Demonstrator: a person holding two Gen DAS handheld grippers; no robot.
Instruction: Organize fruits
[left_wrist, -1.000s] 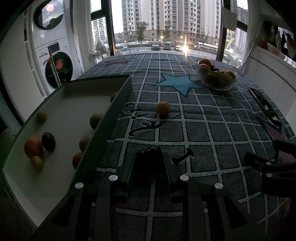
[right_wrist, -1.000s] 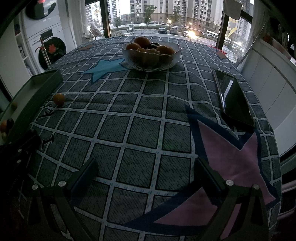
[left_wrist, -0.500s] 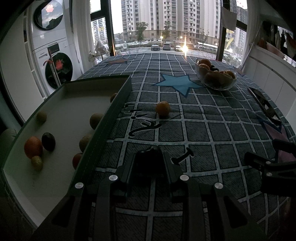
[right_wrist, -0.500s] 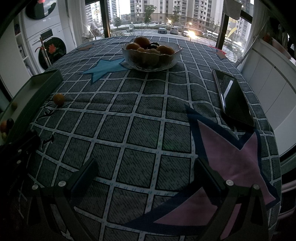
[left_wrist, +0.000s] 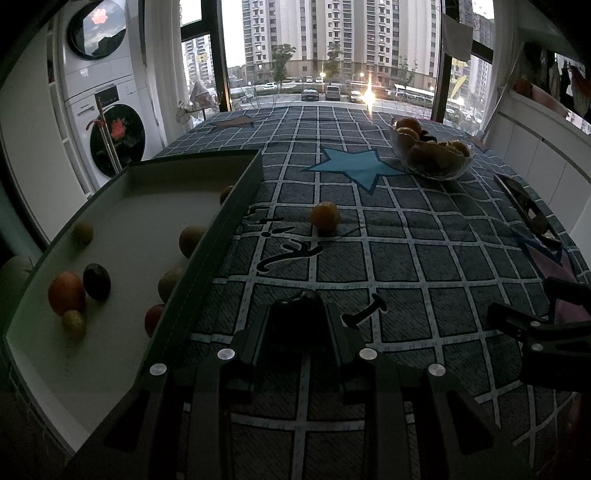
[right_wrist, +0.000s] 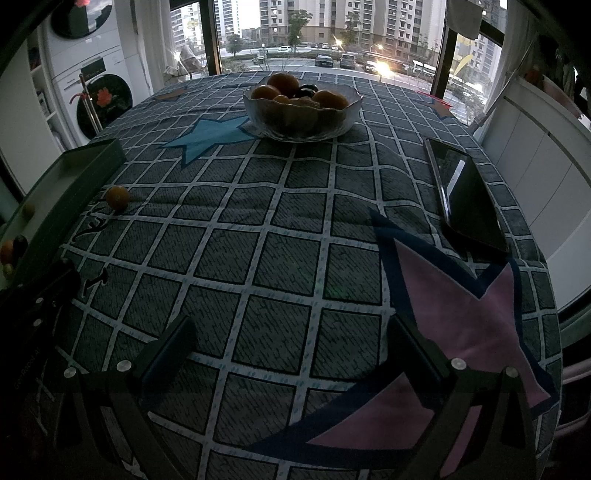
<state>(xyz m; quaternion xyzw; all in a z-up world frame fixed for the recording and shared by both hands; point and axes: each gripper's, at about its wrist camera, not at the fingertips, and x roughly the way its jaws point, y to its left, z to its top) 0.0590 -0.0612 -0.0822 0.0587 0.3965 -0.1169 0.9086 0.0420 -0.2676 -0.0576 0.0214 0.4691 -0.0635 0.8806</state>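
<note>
Still, the left gripper (left_wrist: 297, 325) clamps what looks like a dark fruit (left_wrist: 297, 308), unmoved

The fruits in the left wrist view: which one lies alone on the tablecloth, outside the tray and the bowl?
The orange fruit near the blue star; the others sit in the tray or the glass bowl.

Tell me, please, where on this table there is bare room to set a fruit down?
The widest bare patch is the checked cloth between the glass bowl, the tablet and the lone orange. The pink star near the open right gripper is bare too. The box has room at its middle; fruit lines its walls.
</note>
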